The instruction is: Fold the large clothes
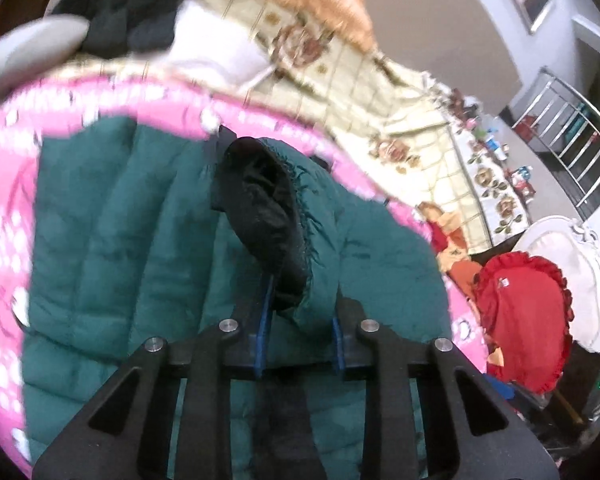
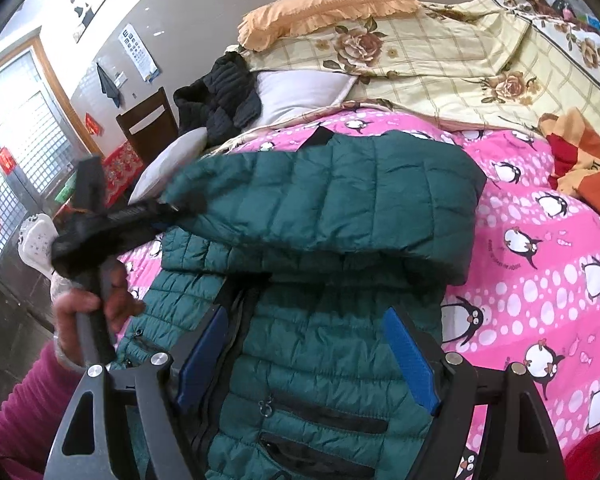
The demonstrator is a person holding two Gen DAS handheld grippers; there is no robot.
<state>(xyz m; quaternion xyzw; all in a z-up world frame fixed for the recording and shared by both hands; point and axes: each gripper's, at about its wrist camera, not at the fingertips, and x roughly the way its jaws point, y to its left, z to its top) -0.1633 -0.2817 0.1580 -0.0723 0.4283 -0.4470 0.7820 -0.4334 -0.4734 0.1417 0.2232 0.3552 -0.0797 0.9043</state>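
- left gripper [image 1: 300,304]: clamped on the cuff end of the sleeve [image 1: 288,236], teal shell and black lining bunched between the blue pads; in the right wrist view a hand [image 2: 88,308] in a magenta knit cuff holds this tool at the left edge of the bed.
- green puffer jacket [image 2: 320,280]: lies front-up on the pink penguin quilt [image 2: 540,248], zip and chest pockets showing, one sleeve drawn across the chest towards the left.
- handling, as judged: light, soft, quilted and springy; the smooth shell is likely to slide and puff back open after a fold. best holds look to be cuffs, hem and shoulder seams, where fabric is doubled.
- right gripper [image 2: 308,360]: jaws spread wide above the jacket's front, nothing between the pads.
- surface: a bed, soft and uneven, with a floral checked sheet [image 2: 440,52], an orange pillow [image 2: 320,4] and a dark garment [image 2: 224,96] at the far end.
- room: grey wall with pictures, a wooden chair [image 2: 148,120], a red frilled cushion [image 1: 524,320].
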